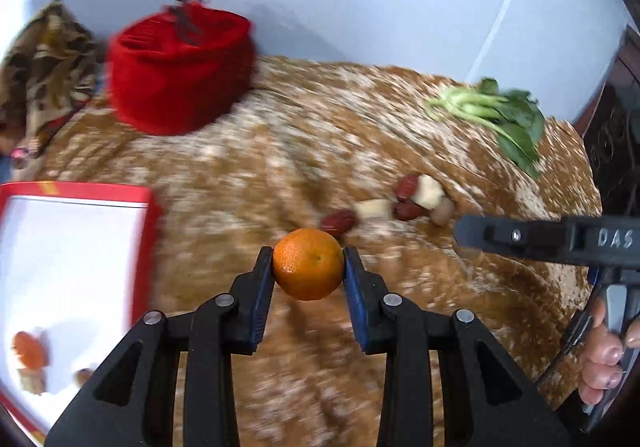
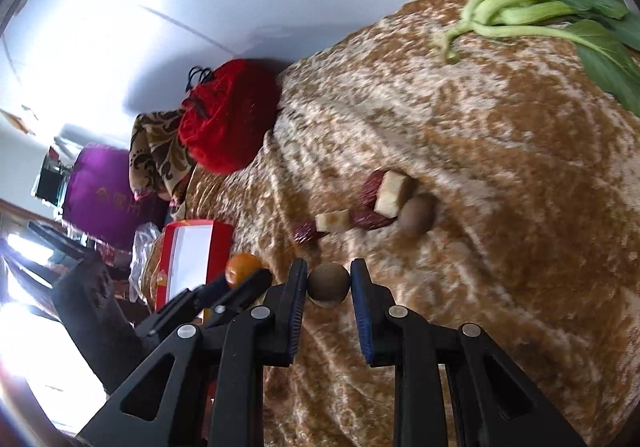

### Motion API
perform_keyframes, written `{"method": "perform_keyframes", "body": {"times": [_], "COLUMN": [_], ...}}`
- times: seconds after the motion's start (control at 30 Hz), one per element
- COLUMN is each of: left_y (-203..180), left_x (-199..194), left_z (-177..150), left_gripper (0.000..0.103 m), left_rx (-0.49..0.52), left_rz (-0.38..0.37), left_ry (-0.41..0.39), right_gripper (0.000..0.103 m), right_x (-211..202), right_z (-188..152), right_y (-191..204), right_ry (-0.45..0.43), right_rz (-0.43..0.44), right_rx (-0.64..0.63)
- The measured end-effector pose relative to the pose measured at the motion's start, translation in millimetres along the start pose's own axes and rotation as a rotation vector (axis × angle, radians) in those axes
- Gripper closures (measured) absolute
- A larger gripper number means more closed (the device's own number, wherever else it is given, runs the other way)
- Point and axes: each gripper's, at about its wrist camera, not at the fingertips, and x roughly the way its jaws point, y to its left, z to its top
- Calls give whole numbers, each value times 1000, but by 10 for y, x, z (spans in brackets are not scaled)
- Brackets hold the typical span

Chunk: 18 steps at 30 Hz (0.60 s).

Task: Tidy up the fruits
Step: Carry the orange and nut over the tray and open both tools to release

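Observation:
My left gripper (image 1: 308,261) is shut on an orange tangerine (image 1: 308,264) and holds it above the brown patterned cloth (image 1: 280,151). My right gripper (image 2: 329,283) is shut on a small round brown fruit (image 2: 329,284). The right gripper's body shows in the left wrist view at the right edge. Red dates (image 1: 338,222), pale cut chunks (image 1: 430,190) and another brown fruit (image 2: 417,220) lie together on the cloth. A red-rimmed white tray (image 1: 72,267) at the left holds an orange fruit (image 1: 29,350) and a few small pieces.
A red velvet bag (image 1: 180,67) stands at the back left by a patterned cloth (image 1: 44,55). Green leafy bok choy (image 1: 500,115) lies at the back right. A purple bag (image 2: 104,191) is beyond the table edge. A white wall is behind.

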Motion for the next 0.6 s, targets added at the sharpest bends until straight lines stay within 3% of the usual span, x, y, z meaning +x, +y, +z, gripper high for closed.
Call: {"method": "perform_keyframes", "body": {"times": [0.3, 0.6], "left_y": [286, 698], "left_x": [-397, -815], "left_z": [-62, -191], "left_gripper": [71, 71], "left_rx": [-17, -66], "left_rz": [86, 235], "left_ry": [-103, -218], "right_gripper": [80, 80], "right_x": [236, 328], "right_z": [-199, -347], "right_y": [370, 796], "right_ry": [26, -12], "right_rz": [26, 85], "right_rx": [-104, -229]}}
